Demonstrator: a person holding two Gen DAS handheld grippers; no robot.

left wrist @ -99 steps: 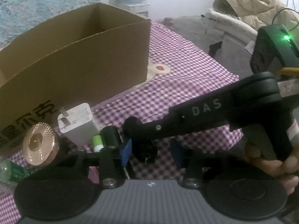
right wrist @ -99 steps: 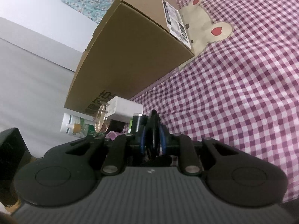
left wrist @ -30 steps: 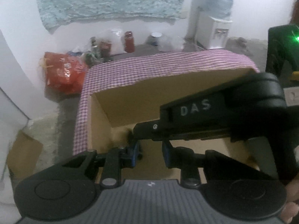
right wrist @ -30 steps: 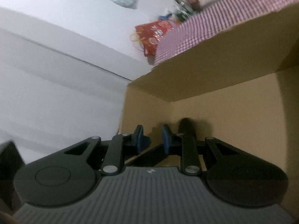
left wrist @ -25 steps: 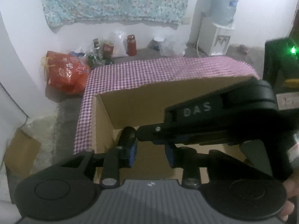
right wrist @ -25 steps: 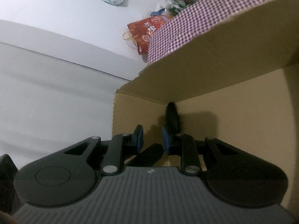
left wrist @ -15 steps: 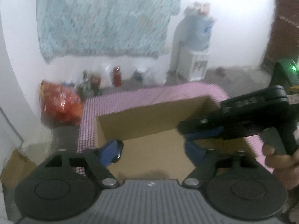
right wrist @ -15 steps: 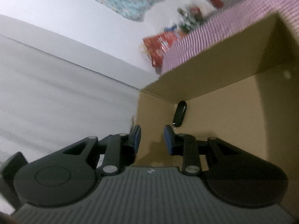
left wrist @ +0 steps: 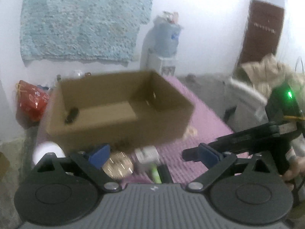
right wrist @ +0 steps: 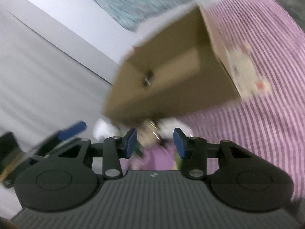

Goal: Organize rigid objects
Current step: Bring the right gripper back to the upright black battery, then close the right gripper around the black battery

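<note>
Cardboard, brown and plain, makes the open box (left wrist: 122, 112) that stands on the purple checked cloth (left wrist: 202, 122) over the worktop. A small dark object (left wrist: 72, 115) lies on the box floor in its near left corner as the left wrist view shows it; the right wrist view shows the same dark thing (right wrist: 147, 78) against an inner wall.

The left gripper (left wrist: 153, 153) is spread wide and its jaws are opening, with nothing pressed between the blue pads. Beyond them, on the cloth just in front of the box's near wall, lie a gold disc (left wrist: 117, 165), a white charger (left wrist: 146, 152), a green battery (left wrist: 156, 173) beside a black cylinder, and a white rounded thing (left wrist: 47, 150) at the left edge. All are blurred.

The right gripper (right wrist: 155, 143) is partly spread and its jaws are opening; nothing is between them. The gold disc (right wrist: 149, 131) and white shapes sit ahead of its tips, below the box. In the left wrist view a hand (left wrist: 291, 168) holds this gripper at the right.

To the right of the box the cloth is bare and open. Behind stand a white wall, a pale blue patterned hanging (left wrist: 83, 21), a water dispenser (left wrist: 162, 43), a red bag (left wrist: 31, 101) and a brown door (left wrist: 263, 28).
</note>
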